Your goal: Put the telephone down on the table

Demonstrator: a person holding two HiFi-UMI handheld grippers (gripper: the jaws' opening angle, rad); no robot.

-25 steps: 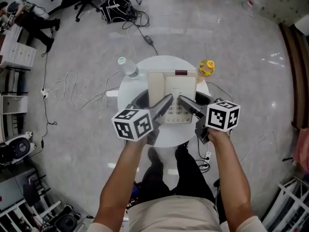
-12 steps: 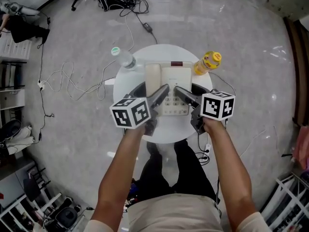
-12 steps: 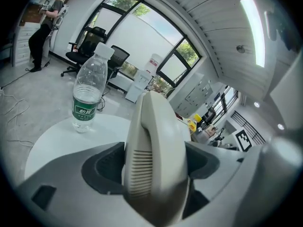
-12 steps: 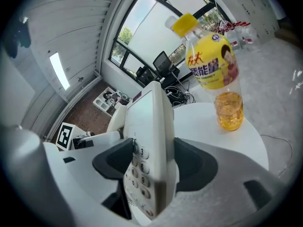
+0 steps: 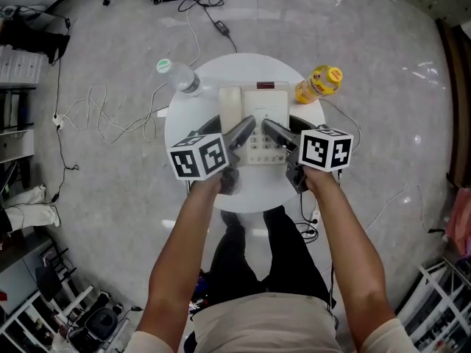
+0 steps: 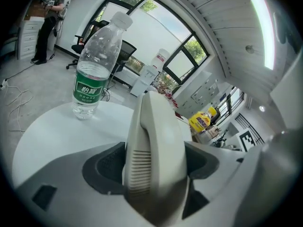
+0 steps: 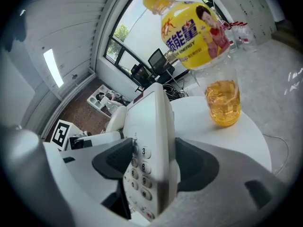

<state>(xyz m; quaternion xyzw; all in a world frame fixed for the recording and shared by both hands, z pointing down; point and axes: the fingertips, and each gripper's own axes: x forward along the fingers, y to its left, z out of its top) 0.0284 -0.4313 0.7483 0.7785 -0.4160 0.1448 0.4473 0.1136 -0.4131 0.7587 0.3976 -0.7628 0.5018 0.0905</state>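
Cream plastic telephone [image 5: 257, 120], head view: on or just above the round table [image 5: 188, 134], contact unclear, my left gripper [image 5: 246, 129] and right gripper [image 5: 268, 129] at its near end, all higher in frame than a second ago. Left gripper view: jaws closed on the handset [image 6: 154, 145]. Right gripper view: jaws closed on the telephone's keypad [image 7: 142, 169] edge; I judge set-down nearly done: lower, then open both.

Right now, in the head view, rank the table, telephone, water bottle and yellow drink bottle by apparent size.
1. table
2. telephone
3. water bottle and yellow drink bottle: they look about alike, so I won't rank one over the other.
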